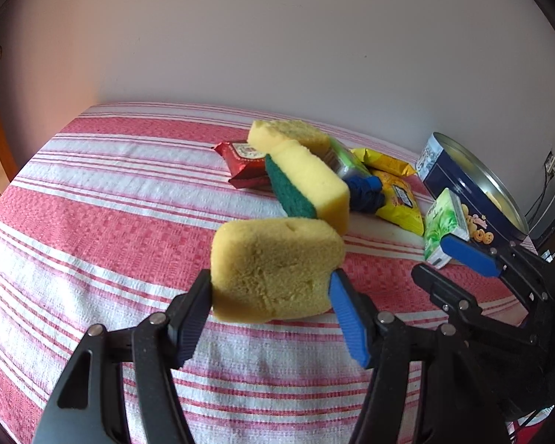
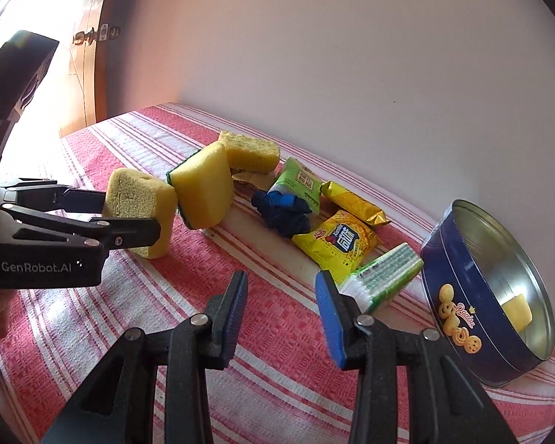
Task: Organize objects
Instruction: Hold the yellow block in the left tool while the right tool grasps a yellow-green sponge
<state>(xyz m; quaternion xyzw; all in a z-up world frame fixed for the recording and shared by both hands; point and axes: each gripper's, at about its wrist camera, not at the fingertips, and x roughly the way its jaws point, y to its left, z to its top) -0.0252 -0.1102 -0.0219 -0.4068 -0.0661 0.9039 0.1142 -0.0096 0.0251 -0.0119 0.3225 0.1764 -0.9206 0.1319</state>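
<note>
My left gripper is shut on a coarse yellow sponge, held above the red-and-white striped cloth. The right wrist view shows this left gripper and its sponge from the side. My right gripper is open with nothing between its blue pads. A green packet lies just outside its right finger. The right gripper also shows at the right of the left wrist view. An open blue cookie tin at the right holds a yellow piece.
A pile lies mid-table: a green-backed yellow sponge, another yellow sponge, a blue cloth wad, yellow snack packets, a green packet and a red packet. A wall backs the table. A wooden door stands left.
</note>
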